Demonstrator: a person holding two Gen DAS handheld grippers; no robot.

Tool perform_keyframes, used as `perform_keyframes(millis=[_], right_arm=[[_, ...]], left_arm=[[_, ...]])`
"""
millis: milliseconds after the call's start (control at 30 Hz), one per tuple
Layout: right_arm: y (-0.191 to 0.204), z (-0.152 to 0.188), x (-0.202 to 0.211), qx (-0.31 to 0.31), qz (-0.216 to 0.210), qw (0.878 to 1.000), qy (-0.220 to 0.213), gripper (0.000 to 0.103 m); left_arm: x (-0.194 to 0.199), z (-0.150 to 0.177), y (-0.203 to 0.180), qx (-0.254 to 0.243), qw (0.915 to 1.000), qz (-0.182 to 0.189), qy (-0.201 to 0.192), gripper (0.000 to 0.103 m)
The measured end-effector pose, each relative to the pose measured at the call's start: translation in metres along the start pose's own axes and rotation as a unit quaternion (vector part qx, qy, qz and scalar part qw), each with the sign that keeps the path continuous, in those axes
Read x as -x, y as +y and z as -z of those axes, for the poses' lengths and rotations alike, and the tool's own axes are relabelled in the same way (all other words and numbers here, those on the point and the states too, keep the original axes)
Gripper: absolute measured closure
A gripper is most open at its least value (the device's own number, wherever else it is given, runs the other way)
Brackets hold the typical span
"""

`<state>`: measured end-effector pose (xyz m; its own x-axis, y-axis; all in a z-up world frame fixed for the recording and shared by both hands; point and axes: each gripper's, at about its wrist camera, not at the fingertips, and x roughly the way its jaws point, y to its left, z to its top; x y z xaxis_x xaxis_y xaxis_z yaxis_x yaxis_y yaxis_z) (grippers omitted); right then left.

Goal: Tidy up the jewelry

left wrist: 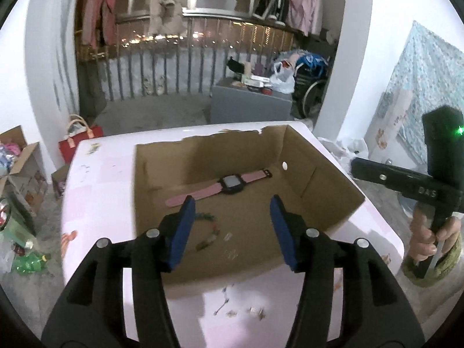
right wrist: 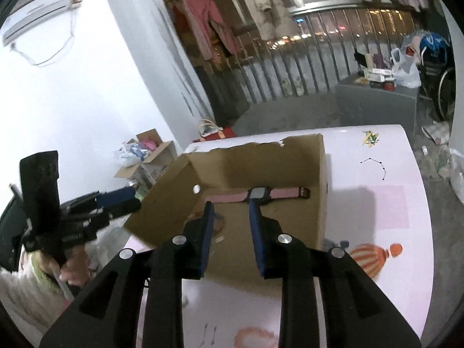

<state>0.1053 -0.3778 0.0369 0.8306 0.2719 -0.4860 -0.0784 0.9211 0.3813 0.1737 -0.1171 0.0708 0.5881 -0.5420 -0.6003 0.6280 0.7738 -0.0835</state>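
A brown cardboard box (left wrist: 327, 191) with an open top stands on a white and pink table (left wrist: 98, 191). On its floor lies a watch (left wrist: 229, 187) with a pink strap, and nearer to me a beaded bracelet (left wrist: 210, 232) and a few tiny pieces (left wrist: 229, 236). My left gripper (left wrist: 232, 203) hovers over the box's near side, open, with nothing between its blue pads. In the right wrist view the watch (right wrist: 258, 195) lies just beyond my right gripper (right wrist: 231, 204). That gripper is open with a narrower gap and holds nothing.
Small jewelry bits (left wrist: 255, 310) lie on the table in front of the box. A hand (left wrist: 423, 237) holds the other tool at the right. Cartons (left wrist: 26, 174), a red bag (left wrist: 78, 142) and litter sit on the floor to the left, with a railing (left wrist: 179, 66) behind.
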Motion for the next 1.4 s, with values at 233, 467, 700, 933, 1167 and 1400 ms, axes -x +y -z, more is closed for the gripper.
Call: perform_keyframes(millis=[233,467,700,933,1167,1400], right_arm=[[0.028,0.046,0.021,0.022,-0.013,1.000,0.016,0.077],[0.054,0.094,-0.014,0.030,-0.017,0.997,0.072,0.077],[0.069,0.121,-0.055,0.068,-0.009,0.989,0.129,0.077],[0.065,0.126,-0.063,0.051,-0.008,0.989,0.139,0.077],[0.065,0.125,-0.068,0.039,-0.011,0.989,0.145,0.077],[0.062,0.126,-0.072,0.035,-0.012,0.988,0.148,0.077]], left_arm=[[0.053,0.042,0.014,0.003,0.9989,-0.043,-0.016,0.049],[0.048,0.093,0.013,-0.005,0.9972,-0.070,0.024,0.049],[0.008,0.131,-0.005,-0.045,0.9958,-0.041,0.069,0.049],[-0.029,0.139,-0.008,-0.055,0.9936,-0.022,0.096,0.066],[-0.048,0.145,-0.017,-0.092,0.9889,-0.025,0.114,0.083],[-0.052,0.144,-0.013,-0.064,0.9909,-0.020,0.116,0.083]])
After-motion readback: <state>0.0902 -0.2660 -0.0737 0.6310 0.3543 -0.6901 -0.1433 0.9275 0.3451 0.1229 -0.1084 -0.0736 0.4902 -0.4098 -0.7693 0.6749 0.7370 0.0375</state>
